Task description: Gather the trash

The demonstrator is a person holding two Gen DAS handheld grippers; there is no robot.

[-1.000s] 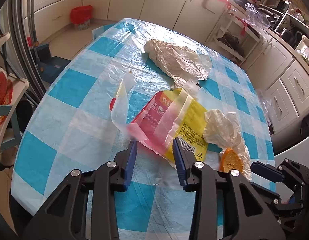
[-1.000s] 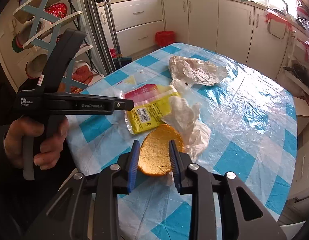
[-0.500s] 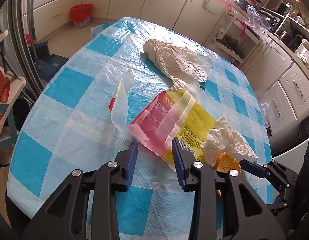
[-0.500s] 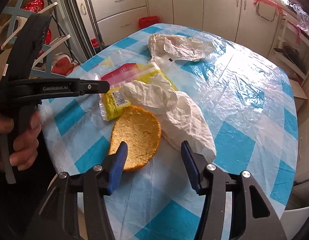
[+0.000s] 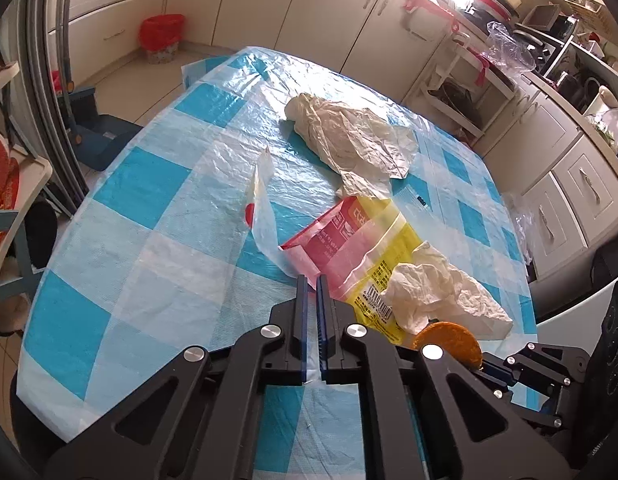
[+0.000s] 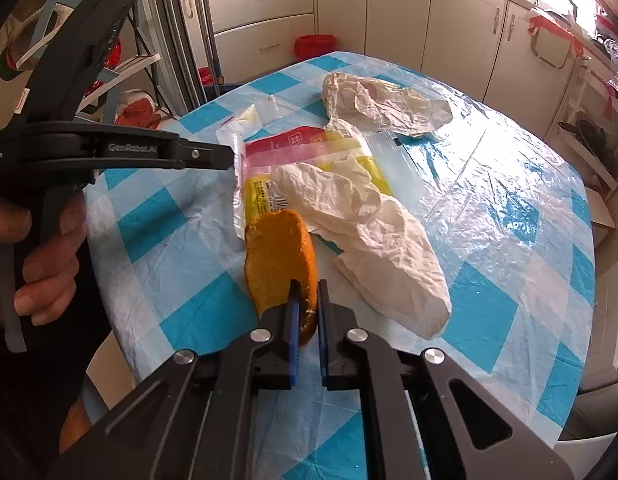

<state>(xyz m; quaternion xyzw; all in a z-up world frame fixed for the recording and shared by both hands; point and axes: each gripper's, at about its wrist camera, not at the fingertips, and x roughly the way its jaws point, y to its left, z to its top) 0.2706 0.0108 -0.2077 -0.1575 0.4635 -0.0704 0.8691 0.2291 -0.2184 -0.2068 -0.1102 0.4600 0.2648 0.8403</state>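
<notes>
left gripper (image 5: pixel 311 284): black frame, blue finger pads, silver screws
right gripper (image 6: pixel 307 288): same black-and-blue build
side marking: white "GenRobot.AI" lettering
sleeve (image 6: pixel 37 380): black

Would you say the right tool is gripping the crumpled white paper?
No, the right tool is shut on the round orange bread slice instead.

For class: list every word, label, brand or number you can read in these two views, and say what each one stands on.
"GenRobot.AI": side of the left tongs, seen from the right wrist view.
"...isition ...em": white print on the same tool's body, cut off at the picture's edge.
Barcode, digits and small print on the red and yellow packet: too small to read.
White characters on the packet's red part: not legible.
</notes>
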